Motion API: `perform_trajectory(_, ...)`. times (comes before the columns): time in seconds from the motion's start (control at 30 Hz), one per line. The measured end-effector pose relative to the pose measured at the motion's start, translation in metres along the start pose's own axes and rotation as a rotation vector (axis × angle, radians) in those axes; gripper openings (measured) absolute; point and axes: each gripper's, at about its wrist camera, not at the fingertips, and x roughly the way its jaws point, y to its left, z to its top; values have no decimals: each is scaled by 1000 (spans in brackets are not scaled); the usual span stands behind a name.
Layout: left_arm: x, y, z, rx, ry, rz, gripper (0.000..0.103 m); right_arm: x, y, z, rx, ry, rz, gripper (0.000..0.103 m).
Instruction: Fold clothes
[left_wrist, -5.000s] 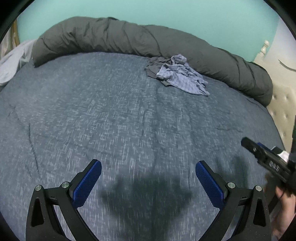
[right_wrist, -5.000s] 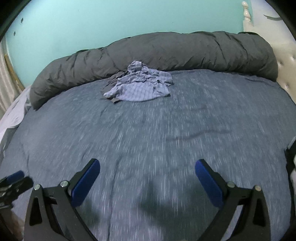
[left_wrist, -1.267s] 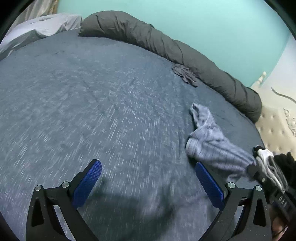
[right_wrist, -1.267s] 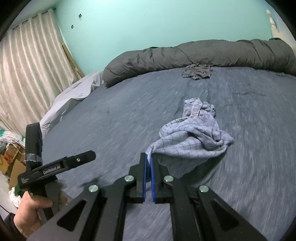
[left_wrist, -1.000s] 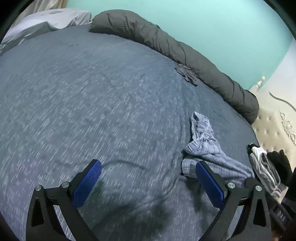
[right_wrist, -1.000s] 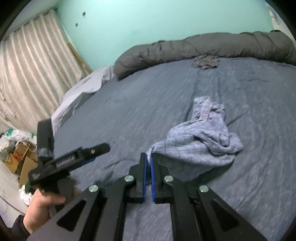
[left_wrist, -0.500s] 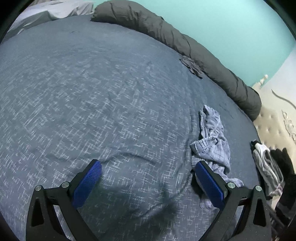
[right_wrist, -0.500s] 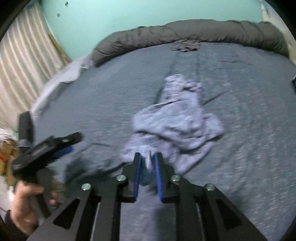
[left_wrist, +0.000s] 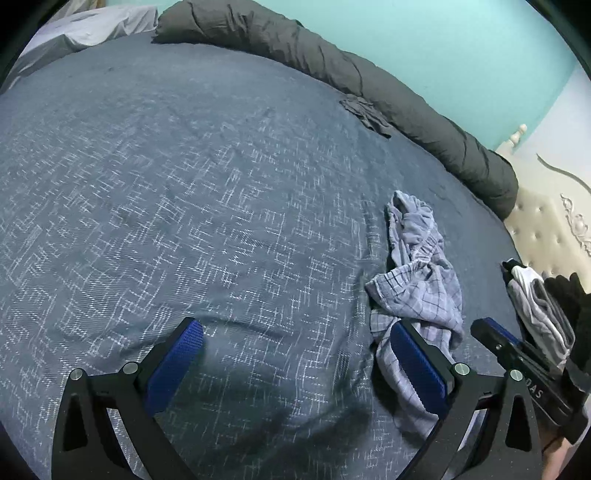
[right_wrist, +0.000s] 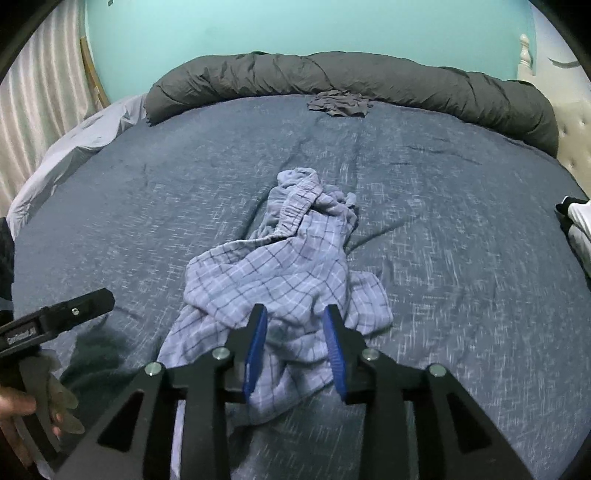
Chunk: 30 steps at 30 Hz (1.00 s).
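Shorts (right_wrist: 280, 280), plaid, soft, light and limp, lie crumpled mid-bed (right_wrist: 461, 206), best gripped at the far elastic waistband; right gripper (right_wrist: 295, 350) hovers over the near hem, jaws part-spread, gripping nothing; left gripper (left_wrist: 295, 365) gapes wide, empty.

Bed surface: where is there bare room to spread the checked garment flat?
The widest free patch of blue bedspread lies left of the crumpled light-blue checked shorts, bordered by the rolled grey duvet at the far edge. It is crowded rightward by stacked clothes, and a small grey garment lies beside the duvet.
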Motion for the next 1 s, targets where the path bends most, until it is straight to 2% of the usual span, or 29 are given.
perform_trajectory(0.23, 14, -5, 6, 11, 2, 10, 103, 19, -6, 5, 10, 22, -1, 35)
perform_trajectory(0.4, 26, -7, 9, 10, 13, 19, 103, 28, -18, 6, 67, 44, 75, 48)
perform_trajectory(0.5, 29, -10, 9, 18, 16, 20, 103, 30, -27, 6, 97, 37, 108, 50)
perform_trajectory(0.9, 36, -15, 9, 29, 13, 51, 103, 41, -21, 20, 60, 17, 200, 51)
perform_trajectory(0.93, 36, -16, 8, 32, 12, 52, 103, 42, -21, 19, 51, 18, 202, 50)
perform_trajectory(0.97, 36, -17, 8, 35, 13, 52, 103, 44, -21, 18, 44, 19, 203, 43)
perform_trajectory(1.0, 37, -18, 8, 36, 14, 51, 103, 45, -22, 17, 37, 19, 202, 30)
